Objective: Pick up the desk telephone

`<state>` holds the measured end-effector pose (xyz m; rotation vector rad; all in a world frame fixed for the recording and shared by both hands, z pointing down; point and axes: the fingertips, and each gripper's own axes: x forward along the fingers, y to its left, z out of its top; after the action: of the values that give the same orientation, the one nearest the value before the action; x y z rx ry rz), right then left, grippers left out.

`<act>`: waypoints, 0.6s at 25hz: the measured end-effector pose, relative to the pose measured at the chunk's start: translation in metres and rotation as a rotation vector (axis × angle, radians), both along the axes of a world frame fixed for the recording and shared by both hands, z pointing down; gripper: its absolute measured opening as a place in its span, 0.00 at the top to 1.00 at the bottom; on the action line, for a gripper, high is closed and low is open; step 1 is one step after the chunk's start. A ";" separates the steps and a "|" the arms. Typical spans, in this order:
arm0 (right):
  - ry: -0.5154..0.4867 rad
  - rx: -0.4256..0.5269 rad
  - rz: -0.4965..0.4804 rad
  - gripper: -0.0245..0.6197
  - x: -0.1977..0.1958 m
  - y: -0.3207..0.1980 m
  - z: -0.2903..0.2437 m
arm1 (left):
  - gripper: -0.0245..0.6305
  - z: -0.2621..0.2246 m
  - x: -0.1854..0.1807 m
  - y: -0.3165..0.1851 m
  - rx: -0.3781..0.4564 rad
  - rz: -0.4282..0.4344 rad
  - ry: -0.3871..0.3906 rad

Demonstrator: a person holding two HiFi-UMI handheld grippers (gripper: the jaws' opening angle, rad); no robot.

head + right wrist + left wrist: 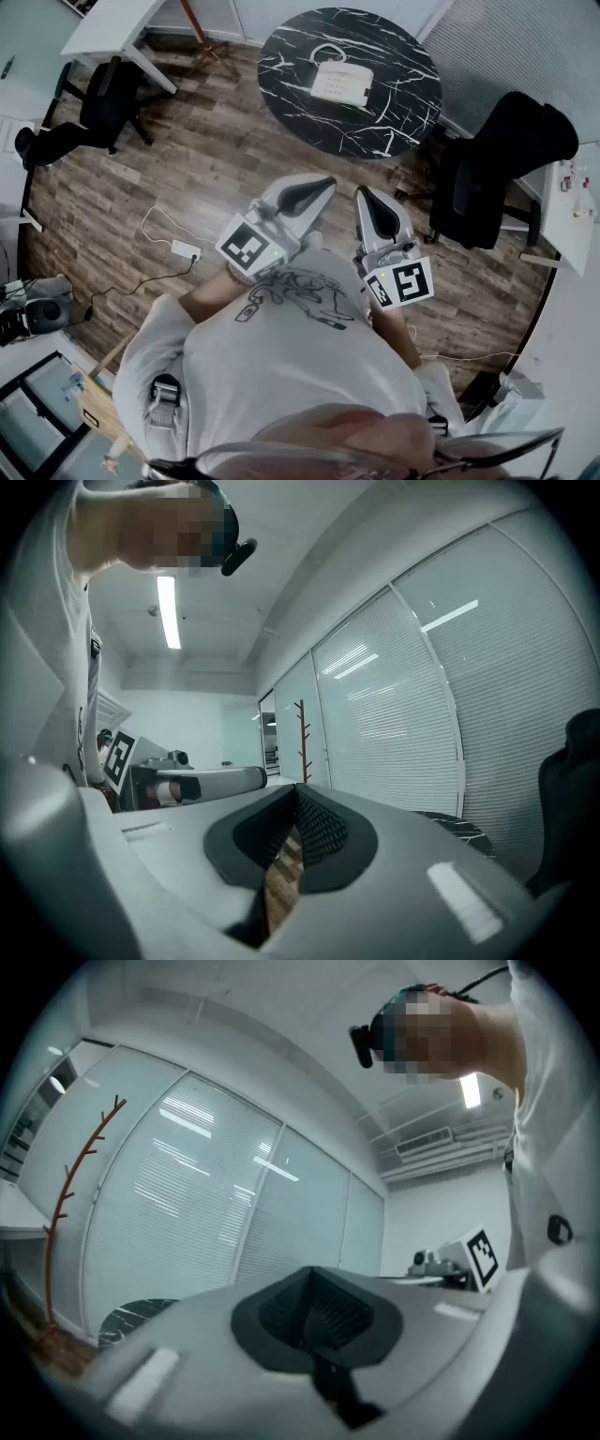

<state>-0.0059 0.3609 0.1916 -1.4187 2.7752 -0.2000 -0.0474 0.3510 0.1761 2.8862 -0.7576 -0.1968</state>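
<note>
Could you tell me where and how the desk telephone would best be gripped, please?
The telephone lies flat on the round table, unobstructed, its body broad: likely come from above, jaws across the handset's narrow bar. Which edge carries the handset is too small to tell.

Right tool (294, 803), jaws together

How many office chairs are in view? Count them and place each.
2. One black chair stands by the white desk at upper left; the other chair stands right of the round marble table. Others may be hidden.
</note>
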 end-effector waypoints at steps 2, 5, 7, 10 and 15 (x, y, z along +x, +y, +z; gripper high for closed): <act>0.003 0.004 -0.001 0.95 0.000 0.000 -0.001 | 0.96 -0.001 0.001 -0.001 0.004 -0.002 0.007; 0.004 0.009 -0.002 0.95 0.000 0.001 -0.001 | 0.96 -0.001 0.002 -0.001 0.006 -0.005 0.006; 0.008 0.008 -0.001 0.95 0.001 0.003 0.000 | 0.96 0.002 0.001 -0.001 0.000 -0.011 -0.003; 0.007 0.001 0.003 0.95 0.004 0.004 0.002 | 0.96 0.004 0.001 -0.001 -0.012 -0.019 -0.003; 0.000 0.001 -0.005 0.95 0.011 0.009 0.004 | 0.96 0.009 0.008 0.002 -0.030 -0.025 -0.014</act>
<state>0.0047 0.3701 0.1952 -1.4121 2.7789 -0.1987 -0.0394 0.3534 0.1854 2.8540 -0.7931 -0.1675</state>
